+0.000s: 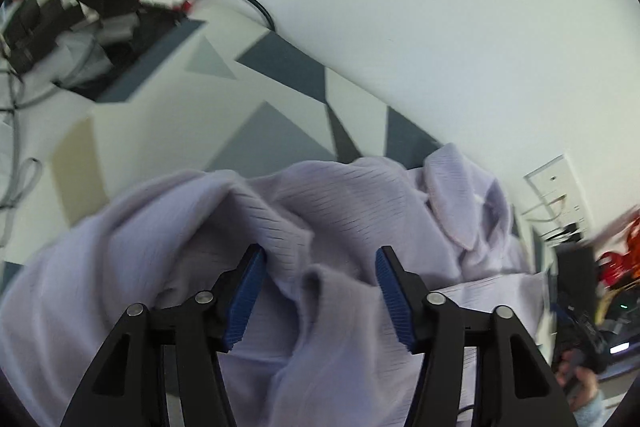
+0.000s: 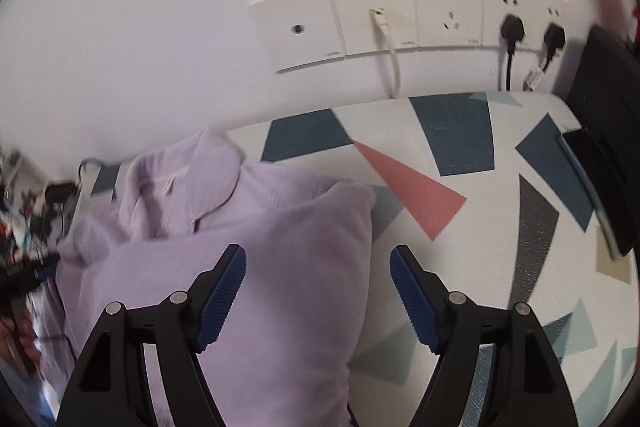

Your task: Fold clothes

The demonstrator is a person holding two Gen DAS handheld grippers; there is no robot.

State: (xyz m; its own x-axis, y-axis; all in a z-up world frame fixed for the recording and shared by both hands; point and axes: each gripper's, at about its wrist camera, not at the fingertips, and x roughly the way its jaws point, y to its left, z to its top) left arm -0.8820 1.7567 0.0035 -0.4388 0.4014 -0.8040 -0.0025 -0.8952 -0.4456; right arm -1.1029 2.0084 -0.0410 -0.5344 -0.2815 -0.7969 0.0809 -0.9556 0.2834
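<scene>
Both tools (image 1: 320,255) (image 2: 318,255) gape over (seemingly untouched) lilac sweater (image 2: 256,227).

Hovered with jaws spread wide, left gripper (image 1: 320,259) over a crumpled lilac sweater (image 1: 352,195). Lay heaped on a tabletop (image 1: 168,115) patterned with grey and blue triangles, against a white wall (image 1: 400,7). Blurred throughout.

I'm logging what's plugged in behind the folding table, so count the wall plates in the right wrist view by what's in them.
Plate with black plugs in it: 1, holding 2 black plugs
Plate with a white cable plugged in: 1
Plate with empty power sockets: 1
Plate with a single small round port: 1
Total: 4 plates
</scene>
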